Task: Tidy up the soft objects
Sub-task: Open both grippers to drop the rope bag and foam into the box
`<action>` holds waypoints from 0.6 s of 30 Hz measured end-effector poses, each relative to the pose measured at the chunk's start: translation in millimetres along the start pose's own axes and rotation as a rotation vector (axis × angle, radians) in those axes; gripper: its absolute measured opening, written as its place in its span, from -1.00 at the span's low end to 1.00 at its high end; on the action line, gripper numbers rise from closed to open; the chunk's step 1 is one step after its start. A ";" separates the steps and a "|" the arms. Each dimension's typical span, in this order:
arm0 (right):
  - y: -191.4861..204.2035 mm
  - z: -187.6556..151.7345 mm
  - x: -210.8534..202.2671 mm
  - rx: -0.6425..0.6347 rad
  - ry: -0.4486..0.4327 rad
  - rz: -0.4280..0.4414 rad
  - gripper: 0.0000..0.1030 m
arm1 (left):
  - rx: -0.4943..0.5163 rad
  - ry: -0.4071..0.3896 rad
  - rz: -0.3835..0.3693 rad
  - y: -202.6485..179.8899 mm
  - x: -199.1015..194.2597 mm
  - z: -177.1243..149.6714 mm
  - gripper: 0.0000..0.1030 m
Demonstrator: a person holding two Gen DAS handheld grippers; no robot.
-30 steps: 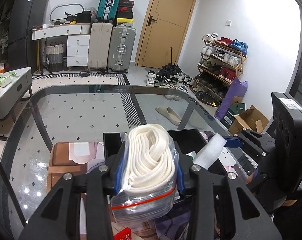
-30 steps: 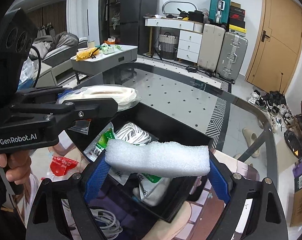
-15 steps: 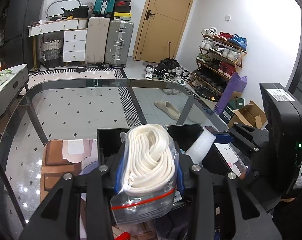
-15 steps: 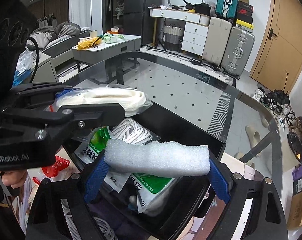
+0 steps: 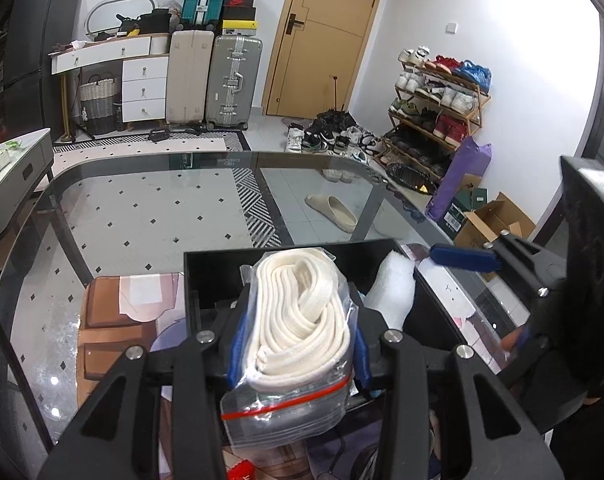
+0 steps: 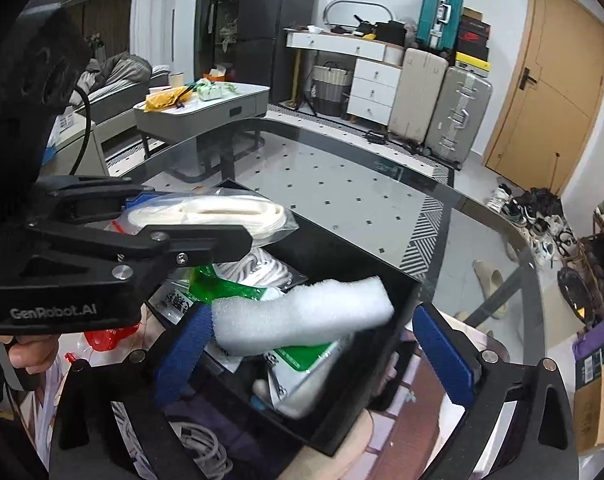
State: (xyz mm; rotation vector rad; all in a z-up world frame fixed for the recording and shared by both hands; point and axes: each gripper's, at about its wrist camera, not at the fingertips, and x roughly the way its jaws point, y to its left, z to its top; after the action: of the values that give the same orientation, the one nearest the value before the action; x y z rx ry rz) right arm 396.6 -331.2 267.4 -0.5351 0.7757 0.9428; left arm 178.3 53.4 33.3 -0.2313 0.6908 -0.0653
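A zip bag of coiled white strap is pinched between the blue pads of my left gripper, just above the near side of a black box. In the right wrist view the same bag hangs over the box's left rim. My right gripper is over the box and its jaws are opening. A white foam block lies tilted between them. Its left end rests against the left pad and its right end is clear of the right pad. The left wrist view shows the foam dropping inside the box.
Inside the box lie green-and-white packets and a coil of white rope. The box stands on a printed mat on a glass table. A white cable and a red item lie nearby. A hand holds the left gripper.
The right jaws have spread wider, and the foam block's right end has come free and tipped down into the box. The left gripper still grips the bag in the same place.
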 end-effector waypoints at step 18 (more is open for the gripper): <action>6.6 -9.2 -27.3 0.058 -0.029 -0.027 0.98 | 0.009 -0.035 0.051 -6.1 -36.5 -13.4 0.97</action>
State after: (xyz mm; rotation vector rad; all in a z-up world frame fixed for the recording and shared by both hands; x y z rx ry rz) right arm 377.9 -348.3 282.6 -0.4792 0.7654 0.8988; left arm 141.7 49.8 47.5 -0.2059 0.6611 -0.0158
